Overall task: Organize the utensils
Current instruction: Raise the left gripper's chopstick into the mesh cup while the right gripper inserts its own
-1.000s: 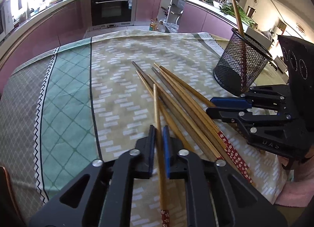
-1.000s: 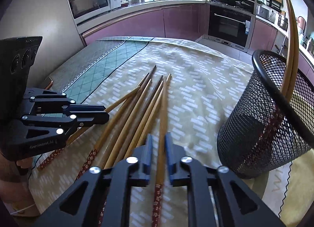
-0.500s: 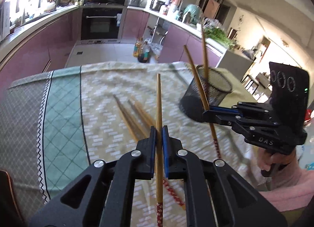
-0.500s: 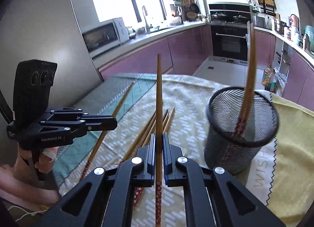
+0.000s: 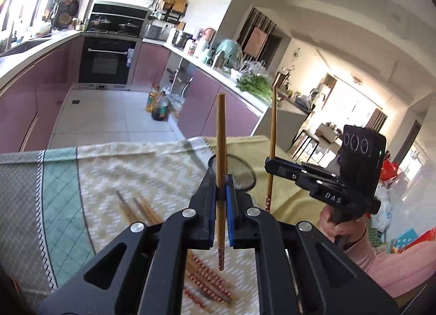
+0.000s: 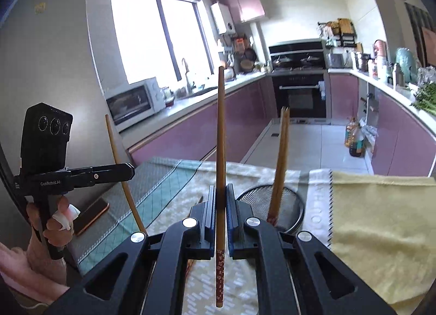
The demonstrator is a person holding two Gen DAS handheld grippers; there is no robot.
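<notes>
Kitchen desk, patterned cloth. Left tongs and right tongs each clamp one chopstick upright above mesh cup. Risk: two sticks colliding at cup mouth, thin stick pivoting in pinch, missing rim.

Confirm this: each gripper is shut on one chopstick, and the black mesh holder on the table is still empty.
Not quite. The mesh holder is not empty: the right wrist view shows chopsticks standing in it. The rest holds: the left gripper and the right gripper are each shut on one chopstick.
</notes>
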